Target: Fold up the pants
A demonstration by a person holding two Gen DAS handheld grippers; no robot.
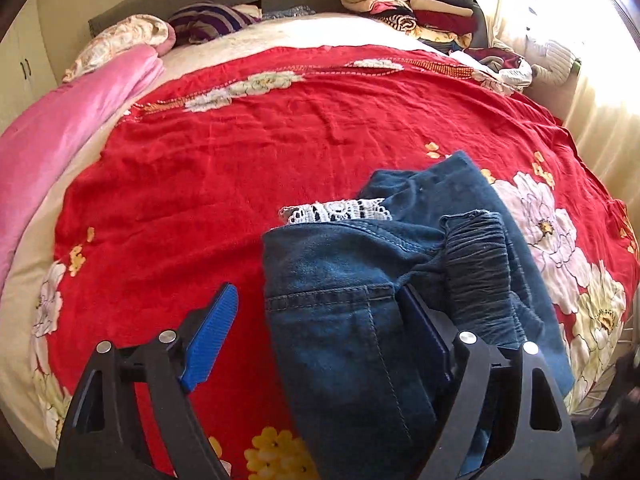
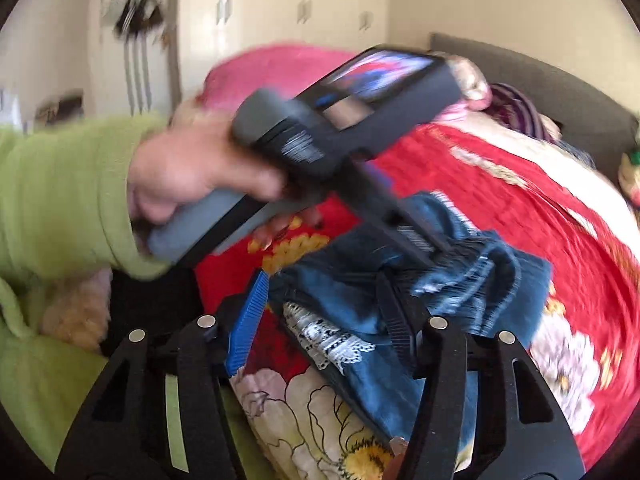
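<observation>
Dark blue jeans [image 1: 352,304] with white lace trim [image 1: 336,211] lie bunched on the red floral bedspread [image 1: 240,152], at its near right. My left gripper [image 1: 316,320] is open; denim lies between its fingers and drapes over the right finger [image 1: 424,332]. The left blue pad [image 1: 210,336] is clear of the cloth. In the right wrist view my right gripper [image 2: 324,320] is open above the jeans [image 2: 360,292] and lace [image 2: 332,340]. The other hand-held gripper body [image 2: 340,136] crosses that view, its tip on the jeans' elastic cuff [image 2: 472,264].
A pink quilt [image 1: 60,136] lies along the bed's left side. Pillows [image 1: 208,20] and a stack of folded clothes [image 1: 412,4] sit at the head. A sunlit curtain [image 1: 600,128] hangs at the right. My green-sleeved arm [image 2: 60,192] fills the left of the right wrist view.
</observation>
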